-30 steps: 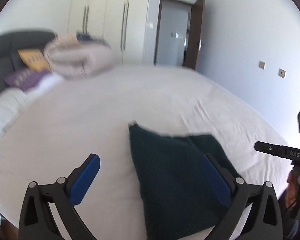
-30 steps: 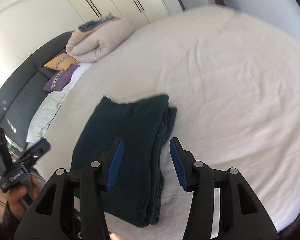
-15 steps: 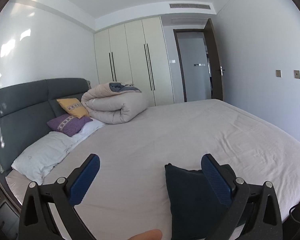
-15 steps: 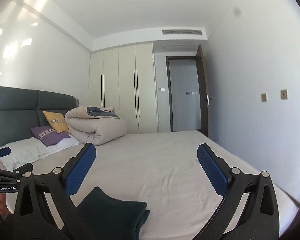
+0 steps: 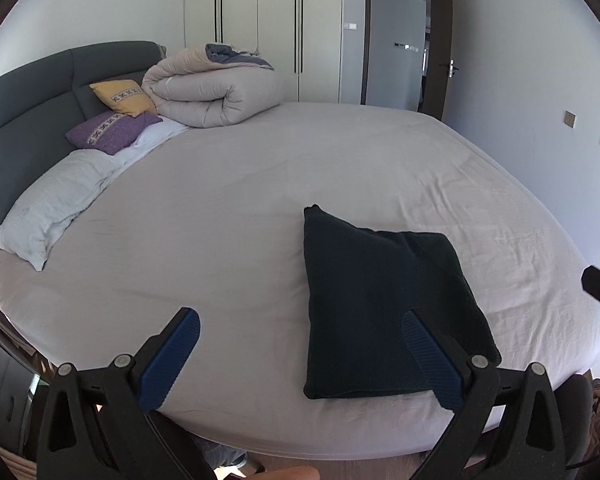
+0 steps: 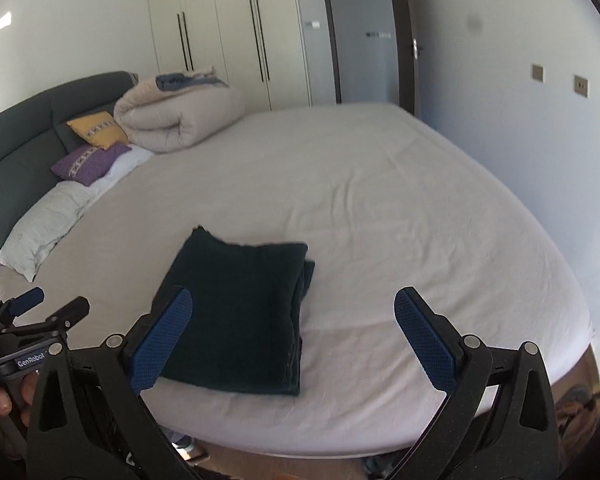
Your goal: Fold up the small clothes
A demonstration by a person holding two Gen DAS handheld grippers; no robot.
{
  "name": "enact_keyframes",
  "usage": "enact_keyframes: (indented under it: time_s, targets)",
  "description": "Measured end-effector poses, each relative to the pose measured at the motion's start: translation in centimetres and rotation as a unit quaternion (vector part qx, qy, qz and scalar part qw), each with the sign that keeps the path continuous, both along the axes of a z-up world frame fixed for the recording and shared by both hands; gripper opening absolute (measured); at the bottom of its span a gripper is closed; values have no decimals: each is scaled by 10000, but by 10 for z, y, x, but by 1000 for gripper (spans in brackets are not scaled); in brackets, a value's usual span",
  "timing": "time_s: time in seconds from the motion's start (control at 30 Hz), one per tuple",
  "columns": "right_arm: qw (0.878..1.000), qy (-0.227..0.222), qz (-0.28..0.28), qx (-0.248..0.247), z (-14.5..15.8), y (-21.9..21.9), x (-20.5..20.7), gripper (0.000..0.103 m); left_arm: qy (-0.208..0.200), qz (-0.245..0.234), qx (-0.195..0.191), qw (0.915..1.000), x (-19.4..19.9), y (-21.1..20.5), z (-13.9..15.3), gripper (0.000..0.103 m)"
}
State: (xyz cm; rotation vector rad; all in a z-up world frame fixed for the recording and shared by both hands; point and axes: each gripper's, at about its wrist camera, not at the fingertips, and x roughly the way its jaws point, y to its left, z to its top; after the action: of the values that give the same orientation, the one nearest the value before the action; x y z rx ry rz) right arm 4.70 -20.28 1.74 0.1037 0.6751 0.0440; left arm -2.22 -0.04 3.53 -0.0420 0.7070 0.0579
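Note:
A dark green folded garment [image 5: 384,304] lies flat near the front edge of the bed [image 5: 260,184]; it also shows in the right wrist view [image 6: 240,312]. My left gripper [image 5: 300,360] is open and empty, held back from the bed's front edge, its right finger in front of the garment. My right gripper [image 6: 296,344] is open and empty, also back from the edge, its left finger in front of the garment. The left gripper shows at the left edge of the right wrist view [image 6: 32,320].
A rolled beige duvet [image 5: 212,88], a yellow cushion [image 5: 120,98], a purple cushion [image 5: 112,132] and a white pillow [image 5: 56,204] lie by the grey headboard [image 5: 24,112]. Wardrobes [image 5: 276,28] and an open door [image 5: 396,40] stand behind the bed.
Both grippers pulled back from the garment, tilted up toward the room, then down again. The right gripper's jaws went from narrow to wide open. The garment stays folded on the bed.

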Motion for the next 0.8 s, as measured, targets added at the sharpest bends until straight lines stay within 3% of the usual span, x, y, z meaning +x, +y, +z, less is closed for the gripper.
enact_keyframes:
  time_s: [0.17, 0.27, 0.4, 0.8]
  targets:
    - [9972, 630, -266, 295, -34, -7, 9, 103, 310, -86, -125, 9994, 6, -1, -13, 103]
    - [9973, 668, -264, 130, -41, -2, 15, 103, 442, -233, -60, 9987, 7, -7, -19, 103]
    - [9974, 683, -221, 100, -41, -1, 16, 103, 651, -399, -263, 9967, 9, -10, -26, 103]
    - [9969, 768, -189, -39, -43, 10, 13, 103, 731, -348, -200, 9965, 13, -7, -33, 103]
